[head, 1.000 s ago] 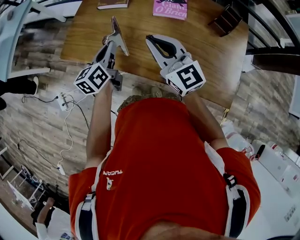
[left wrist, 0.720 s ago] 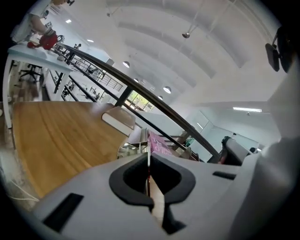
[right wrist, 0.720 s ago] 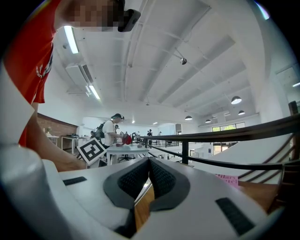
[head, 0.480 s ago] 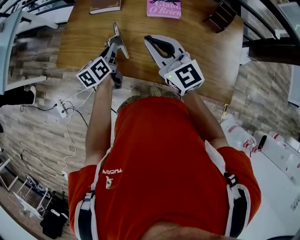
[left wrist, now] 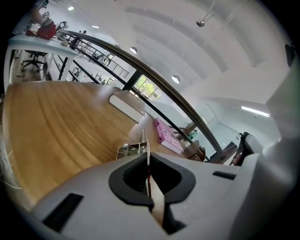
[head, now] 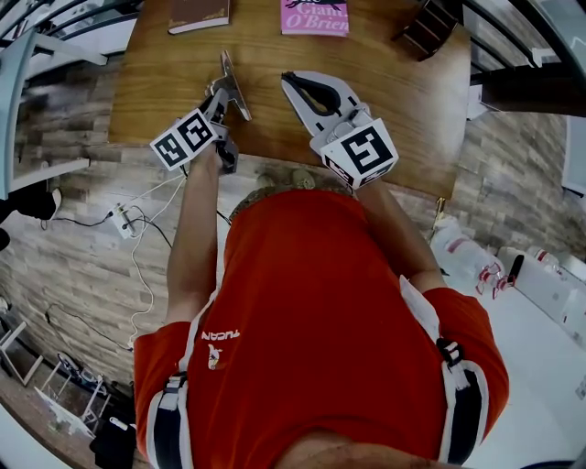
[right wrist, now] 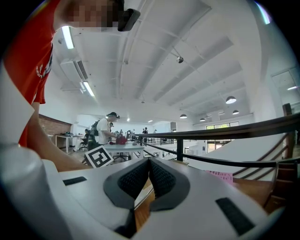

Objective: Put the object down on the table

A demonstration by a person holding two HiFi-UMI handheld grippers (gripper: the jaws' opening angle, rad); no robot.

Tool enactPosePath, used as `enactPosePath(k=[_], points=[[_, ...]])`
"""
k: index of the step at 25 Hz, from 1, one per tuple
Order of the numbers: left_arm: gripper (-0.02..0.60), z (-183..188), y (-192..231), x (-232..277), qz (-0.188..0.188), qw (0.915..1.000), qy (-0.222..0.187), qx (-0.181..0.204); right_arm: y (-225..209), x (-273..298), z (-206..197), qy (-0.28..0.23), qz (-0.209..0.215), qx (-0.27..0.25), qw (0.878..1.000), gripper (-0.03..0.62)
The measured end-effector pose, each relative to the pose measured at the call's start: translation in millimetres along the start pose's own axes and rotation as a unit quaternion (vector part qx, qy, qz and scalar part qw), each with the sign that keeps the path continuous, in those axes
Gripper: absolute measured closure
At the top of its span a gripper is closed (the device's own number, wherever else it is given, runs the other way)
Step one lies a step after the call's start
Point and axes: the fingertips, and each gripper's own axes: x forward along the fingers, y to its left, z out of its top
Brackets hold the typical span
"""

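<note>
Here, the fingers of the left gripper point(left wrist: 148, 159) are pressed together on a thin grey plate point(left wrist: 146, 140). In the left gripper view the plate shows edge-on, a narrow line running up between the dark pads and out past the fingertips. In the head view the same left gripper point(head: 222, 90) holds the thin grey plate point(head: 233, 81) tilted, with its long edges sticking out beyond the fingertips on both sides. The plate sits over the near left part of the wooden desk point(head: 412, 110). Whether it touches the wood cannot be told.

Just to the right of those fingers, the right gripper point(right wrist: 149, 171) has its textured pads closed against each other with nothing between them. In the head view the right gripper point(head: 291, 82) points away from the person, beside the plate but apart from it.

Further out, beyond both sets of fingertips, a pink book point(head: 314, 16) lies flat at the far edge of the desk. A brown book point(head: 197, 13) lies to its left, past the left fingers. A dark stepped wooden piece point(head: 426, 32) stands at the far right corner.

Behind the fingers, toward the person, each gripper carries a cube with square black-and-white markers. Below them are the person's bare forearms and a red shirt point(head: 320, 321). To the left of the left arm, a white power strip point(head: 124, 220) and its cable lie on the stone-patterned floor point(head: 73, 256).
</note>
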Motion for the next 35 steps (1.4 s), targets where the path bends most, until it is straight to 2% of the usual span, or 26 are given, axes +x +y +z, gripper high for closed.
enactPosePath(k=[9, 15, 24, 30, 35], points=[[0.562, -6.9, 14.0, 9.2, 0.010, 0.9996, 0.027, -0.008, -2.8, 0.3, -3.6, 0.007, -0.008, 0.001, 1.000, 0.569], [0.545, -9.4, 18.4, 12.5, 0.025, 0.9989, 0.039, 0.011, -8.0, -0.2, -4.9, 0.008, -0.010, 0.003, 1.000, 0.569], [0.414, -12.5, 21.2, 9.8, 0.037, 0.9971, 0.047, 0.046, -5.4, 2.6, -4.8, 0.010, -0.005, 0.002, 1.000, 0.569], [0.376, -7.1, 21.7, 5.9, 0.050, 0.9953, 0.038, 0.073, -5.2, 2.2, -5.9, 0.009, -0.002, 0.002, 1.000, 0.569], [0.367, -1.4, 28.5, -5.9, 0.078, 0.9922, 0.015, 0.097, -5.0, 1.0, -5.3, 0.006, -0.001, 0.002, 1.000, 0.569]])
